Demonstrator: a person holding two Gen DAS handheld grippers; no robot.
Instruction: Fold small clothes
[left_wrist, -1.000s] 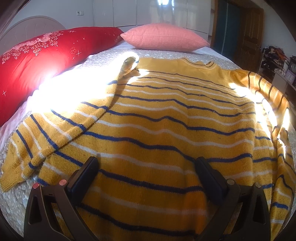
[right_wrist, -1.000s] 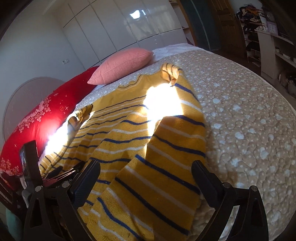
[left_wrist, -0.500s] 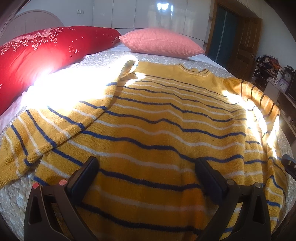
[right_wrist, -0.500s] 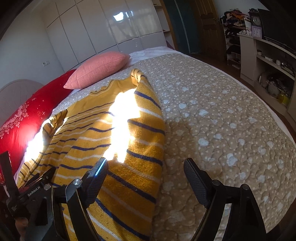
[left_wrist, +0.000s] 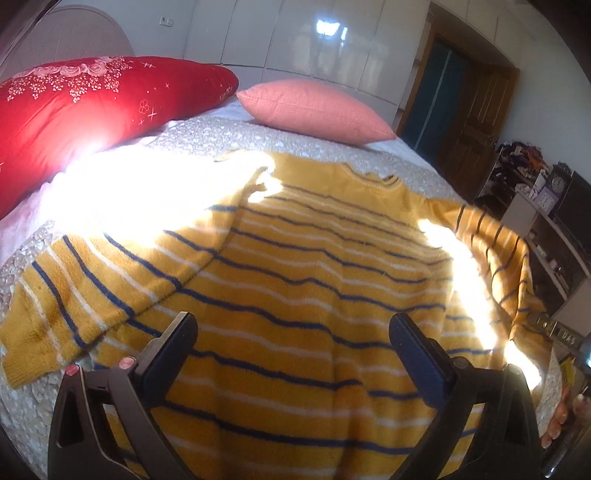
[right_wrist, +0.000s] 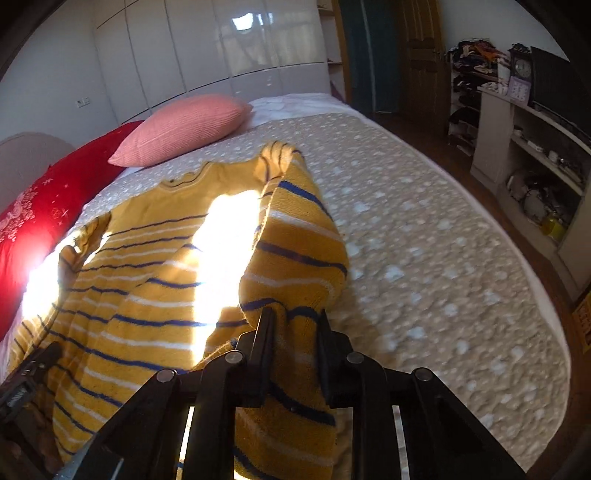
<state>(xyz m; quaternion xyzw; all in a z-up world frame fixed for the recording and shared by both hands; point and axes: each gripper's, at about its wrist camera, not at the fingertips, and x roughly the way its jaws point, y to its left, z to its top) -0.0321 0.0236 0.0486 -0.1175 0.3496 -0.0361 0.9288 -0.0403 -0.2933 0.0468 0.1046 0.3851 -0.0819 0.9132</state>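
A yellow knit sweater (left_wrist: 303, 280) with blue and white stripes lies spread on the bed, neck toward the pillows. My left gripper (left_wrist: 291, 350) is open and hovers over the sweater's lower body, holding nothing. My right gripper (right_wrist: 293, 332) is shut on the sweater's right sleeve (right_wrist: 299, 254) and lifts it off the bedspread. The left sleeve (left_wrist: 85, 291) lies flat out to the left. The right gripper also shows at the right edge of the left wrist view (left_wrist: 554, 332).
A red pillow (left_wrist: 81, 103) and a pink pillow (left_wrist: 314, 110) lie at the head of the bed. The dotted beige bedspread (right_wrist: 424, 240) stretches to the right. White shelves (right_wrist: 524, 155) with clutter and a wooden door (left_wrist: 476, 122) stand beyond the bed's right edge.
My right gripper has closed on the right sleeve and raised it. The left gripper has pulled back a little and stays open over the sweater.
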